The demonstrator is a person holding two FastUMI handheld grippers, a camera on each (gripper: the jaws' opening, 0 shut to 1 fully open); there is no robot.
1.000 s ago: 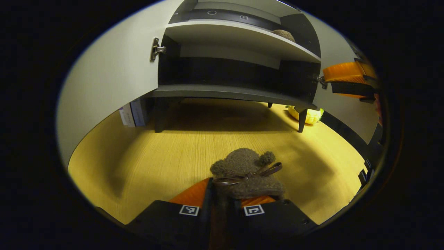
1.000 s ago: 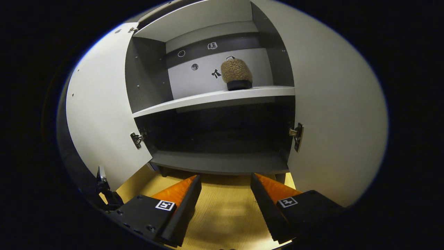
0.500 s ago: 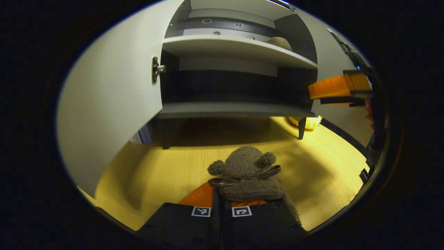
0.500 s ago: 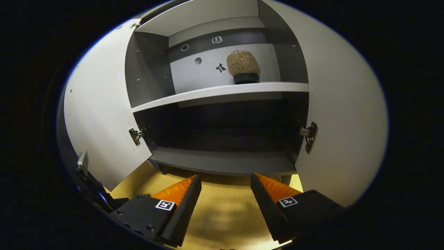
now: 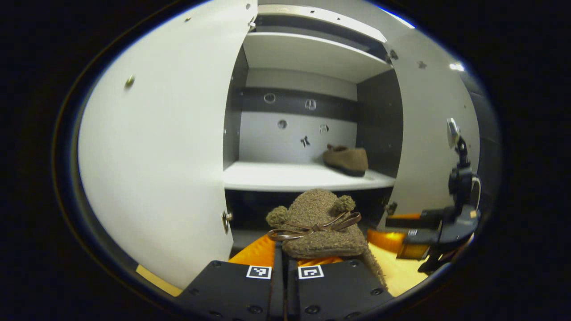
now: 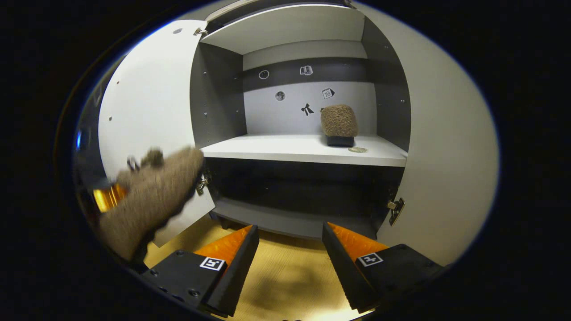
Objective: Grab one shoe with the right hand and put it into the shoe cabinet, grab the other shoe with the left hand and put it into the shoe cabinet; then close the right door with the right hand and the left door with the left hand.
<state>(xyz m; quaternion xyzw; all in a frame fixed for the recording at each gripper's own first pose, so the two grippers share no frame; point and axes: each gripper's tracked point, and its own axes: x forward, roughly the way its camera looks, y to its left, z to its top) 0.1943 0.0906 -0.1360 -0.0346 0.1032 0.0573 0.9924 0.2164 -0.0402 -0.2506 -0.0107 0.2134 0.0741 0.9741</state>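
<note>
One shoe (image 5: 345, 159) on shelf (image 5: 303, 177), right side. Left tongs (image 5: 285, 256) pinching second shoe (image 5: 319, 223), toe toward shelf's free left half, ahead. Right tongs (image 6: 287, 249) spread, empty.

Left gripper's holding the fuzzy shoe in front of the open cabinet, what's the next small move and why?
Probably carry the held shoe forward onto the white shelf, left of the shoe already there: the left gripper grips it and both doors stand open.
</note>
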